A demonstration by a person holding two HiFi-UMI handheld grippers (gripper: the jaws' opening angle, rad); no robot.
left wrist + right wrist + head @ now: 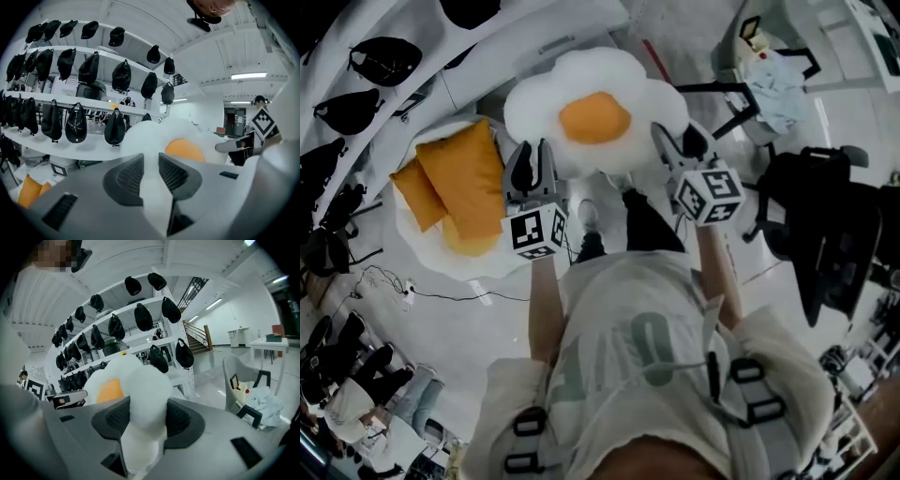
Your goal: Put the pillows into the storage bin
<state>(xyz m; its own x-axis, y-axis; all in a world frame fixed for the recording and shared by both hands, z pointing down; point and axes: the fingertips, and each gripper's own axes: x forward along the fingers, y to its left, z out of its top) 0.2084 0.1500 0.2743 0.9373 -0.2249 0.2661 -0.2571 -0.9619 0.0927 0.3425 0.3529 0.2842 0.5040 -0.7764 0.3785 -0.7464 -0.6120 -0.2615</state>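
The person's pale shirt point(647, 356) fills the foreground. At far left stand shelves of black caps point(384, 61), then 2 orange pillows point(455, 183) on a white plush pad point(478, 267). The fried-egg pillow point(595, 117) hangs in the air, yolk up, its wider span running gripper to gripper. The left gripper point(532, 161) pinches its left rim narrowly. The right gripper point(677, 141) clamps a thick fold of its right rim. A black office chair point(825, 225) stands rightmost.

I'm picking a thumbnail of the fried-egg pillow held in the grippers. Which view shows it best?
The head view: nearly the whole fried-egg pillow shows, yolk and white rim. The left gripper view shows only its yolk and a white edge pinched in the jaws; the right gripper view shows mostly one white lobe.
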